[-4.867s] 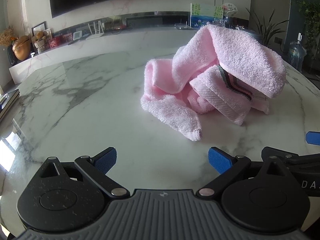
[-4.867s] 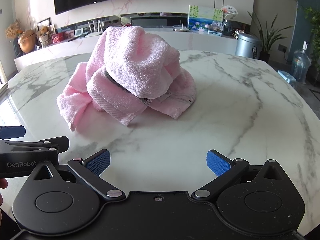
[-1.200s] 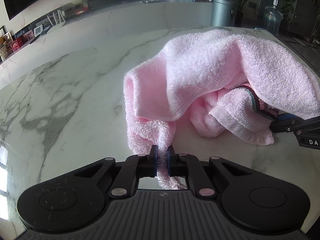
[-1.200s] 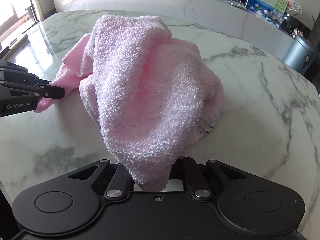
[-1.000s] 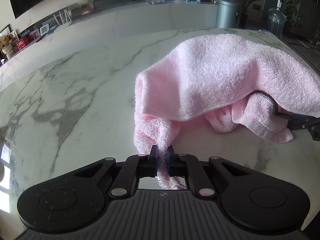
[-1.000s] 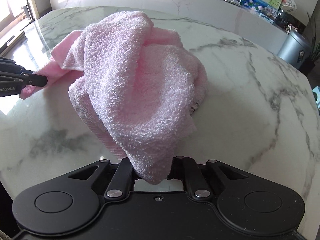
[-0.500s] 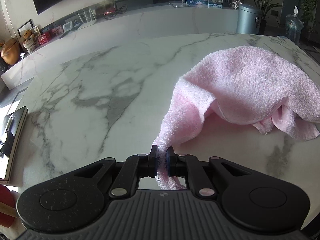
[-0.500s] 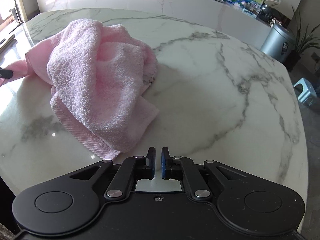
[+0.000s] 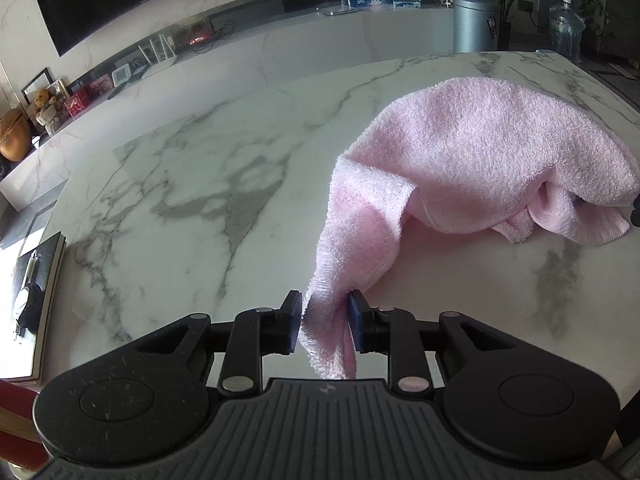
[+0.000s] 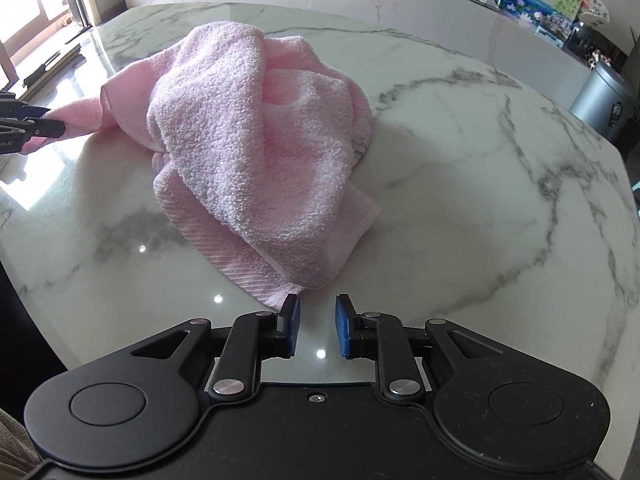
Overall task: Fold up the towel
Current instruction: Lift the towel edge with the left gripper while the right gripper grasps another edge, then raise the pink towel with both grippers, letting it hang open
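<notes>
A pink terry towel [image 9: 480, 160] lies crumpled on the white marble table [image 9: 200, 184]. One corner stretches to my left gripper [image 9: 326, 322], whose jaws stand slightly apart with the corner hanging loosely between them. In the right wrist view the towel [image 10: 260, 152] is a heap in the middle of the table. My right gripper [image 10: 316, 330] is partly open and empty, just in front of the towel's near ribbed edge. The left gripper's tip [image 10: 24, 128] shows at the far left by the stretched corner.
A book with a pen [image 9: 32, 304] lies at the table's left edge. A grey bin [image 9: 476, 24] and a water bottle [image 9: 564, 28] stand beyond the far edge. A long marble counter [image 9: 280, 52] with small items runs behind.
My left gripper's jaws have parted around the towel corner. My right gripper, shut and empty half a second ago, has opened a little; a second ago it held the towel.
</notes>
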`<state>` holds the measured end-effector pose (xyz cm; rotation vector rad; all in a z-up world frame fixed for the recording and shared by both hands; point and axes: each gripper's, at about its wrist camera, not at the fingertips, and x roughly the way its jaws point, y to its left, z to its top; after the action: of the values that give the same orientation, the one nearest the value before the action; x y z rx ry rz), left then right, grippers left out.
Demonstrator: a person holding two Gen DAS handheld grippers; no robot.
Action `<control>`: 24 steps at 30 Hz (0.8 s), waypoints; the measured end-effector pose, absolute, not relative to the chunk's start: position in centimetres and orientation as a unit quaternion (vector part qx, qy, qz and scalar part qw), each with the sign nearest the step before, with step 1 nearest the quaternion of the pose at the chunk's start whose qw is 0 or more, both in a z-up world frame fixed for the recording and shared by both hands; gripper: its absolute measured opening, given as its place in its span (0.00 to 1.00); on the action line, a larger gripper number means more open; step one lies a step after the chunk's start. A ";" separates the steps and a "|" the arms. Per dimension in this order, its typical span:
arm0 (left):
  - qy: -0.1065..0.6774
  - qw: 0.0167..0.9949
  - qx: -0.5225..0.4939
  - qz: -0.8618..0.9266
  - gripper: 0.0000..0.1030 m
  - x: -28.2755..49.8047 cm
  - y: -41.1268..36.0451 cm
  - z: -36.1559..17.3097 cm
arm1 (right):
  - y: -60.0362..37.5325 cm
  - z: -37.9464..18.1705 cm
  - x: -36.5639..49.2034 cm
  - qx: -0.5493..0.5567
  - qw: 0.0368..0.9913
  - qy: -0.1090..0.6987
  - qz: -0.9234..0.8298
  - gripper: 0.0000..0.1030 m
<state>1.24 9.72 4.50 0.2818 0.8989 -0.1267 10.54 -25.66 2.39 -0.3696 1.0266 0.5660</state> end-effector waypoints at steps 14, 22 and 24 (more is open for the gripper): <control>0.408 0.878 0.202 -0.146 0.43 4.6 5.5 3.9 | -22.1 1.6 11.1 -0.183 0.798 0.489 0.302 0.26; 0.422 0.889 0.122 -0.128 0.05 8.1 6.1 3.6 | -23.0 1.8 11.7 -0.183 0.797 0.491 0.299 0.26; 0.416 0.893 0.117 -0.125 0.05 8.3 6.4 4.2 | -23.4 2.0 11.8 -0.186 0.798 0.490 0.296 0.30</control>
<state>8.32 6.35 4.21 0.2423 0.8619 -0.2595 11.84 -23.43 1.98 -0.3982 1.0524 0.6361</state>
